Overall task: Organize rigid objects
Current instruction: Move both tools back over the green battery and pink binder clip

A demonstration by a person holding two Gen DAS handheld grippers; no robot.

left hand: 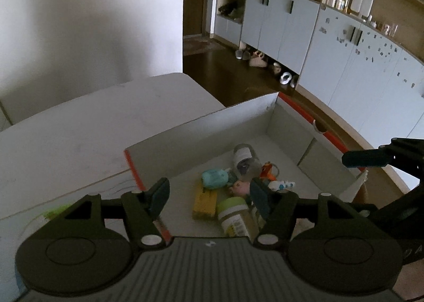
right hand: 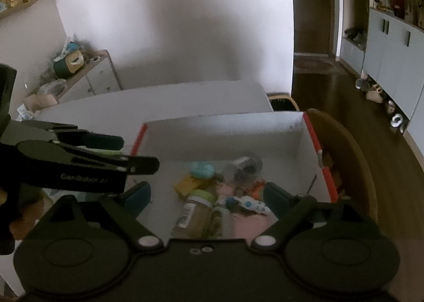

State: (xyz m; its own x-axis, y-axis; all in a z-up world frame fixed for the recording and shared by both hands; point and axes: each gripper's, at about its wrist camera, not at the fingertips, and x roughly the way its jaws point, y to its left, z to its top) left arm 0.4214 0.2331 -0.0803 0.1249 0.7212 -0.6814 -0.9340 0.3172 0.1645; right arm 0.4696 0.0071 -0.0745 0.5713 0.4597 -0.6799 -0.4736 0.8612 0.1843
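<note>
One box (left hand: 201,127); two hand-held grippers (left hand: 209,193)

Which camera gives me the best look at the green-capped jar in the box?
Left wrist view: the green-capped jar is sharp and its cap and label show. In the right wrist view it is motion-blurred, though its barcode label is visible.

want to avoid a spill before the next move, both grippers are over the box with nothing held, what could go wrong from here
1. The box seems to overhang the table edge, so a push on its rim might tip it.
2. The things lie heaped: grabbing the green-lid jar could drag the yellow block or clear bottle along.
3. The left gripper and right gripper hang close together and could collide.
</note>
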